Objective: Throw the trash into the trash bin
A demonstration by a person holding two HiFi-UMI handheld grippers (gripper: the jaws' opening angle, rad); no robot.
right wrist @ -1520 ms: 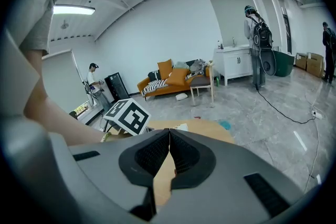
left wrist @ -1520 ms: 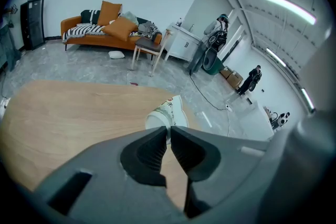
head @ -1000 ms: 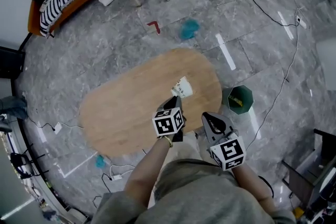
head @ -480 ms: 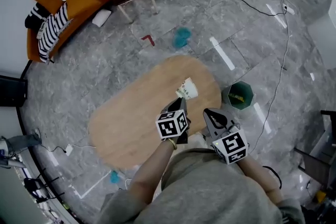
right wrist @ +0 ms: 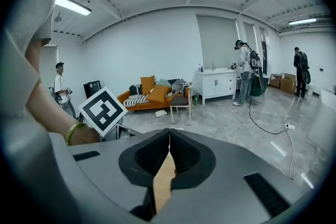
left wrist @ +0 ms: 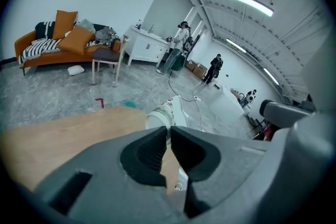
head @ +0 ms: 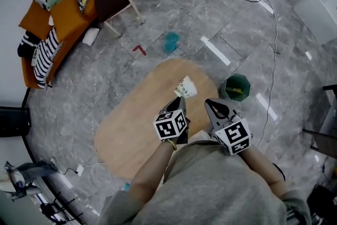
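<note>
**A:** Are you reading any writing anywhere?

**B:** Nothing legible. The paper cup [head: 186, 88] is carrying red print on its white wall, too small to read. The marker cube [head: 169, 125] on the left gripper [head: 180, 99] is showing only black-and-white squares.

**A:** What is lying around it?

**B:** In the head view, an oval wooden table [head: 131, 124] is filling the middle. Beyond its far end, at twelve o'clock, a teal scrap [head: 170, 42] is lying on the grey floor. A red tape mark [head: 139, 50] is sitting at the scrap's nine o'clock and a white tape strip [head: 215, 51] at its three. An orange sofa [head: 63, 23] heaped with cushions is standing at ten o'clock, with a chair [head: 113, 0] beside it. A black cable [head: 274, 23] is trailing across the floor at one o'clock. In the left gripper view, two people [left wrist: 181, 39] are standing far off by a white cabinet [left wrist: 147, 47].

**A:** And what is standing in the way of the bin?

**B:** The green trash bin [head: 236, 87] is standing on the floor just off the table, at three o'clock from the cup. Something yellow [head: 238, 91] is lying inside it. Only the table's edge is lying between cup and bin.

**A:** How is the cup looking?

**B:** It is white and tilted, with its rim toward the jaws and its base pointing away. It is hanging over the table's far right part, at twelve o'clock from the left gripper's tips.

**A:** And the tools?

**B:** The left gripper's jaws are nearly together, pinching the cup by its rim. The right gripper [head: 209, 105] is hovering at four o'clock from the cup, its jaws pressing together on nothing.
</note>
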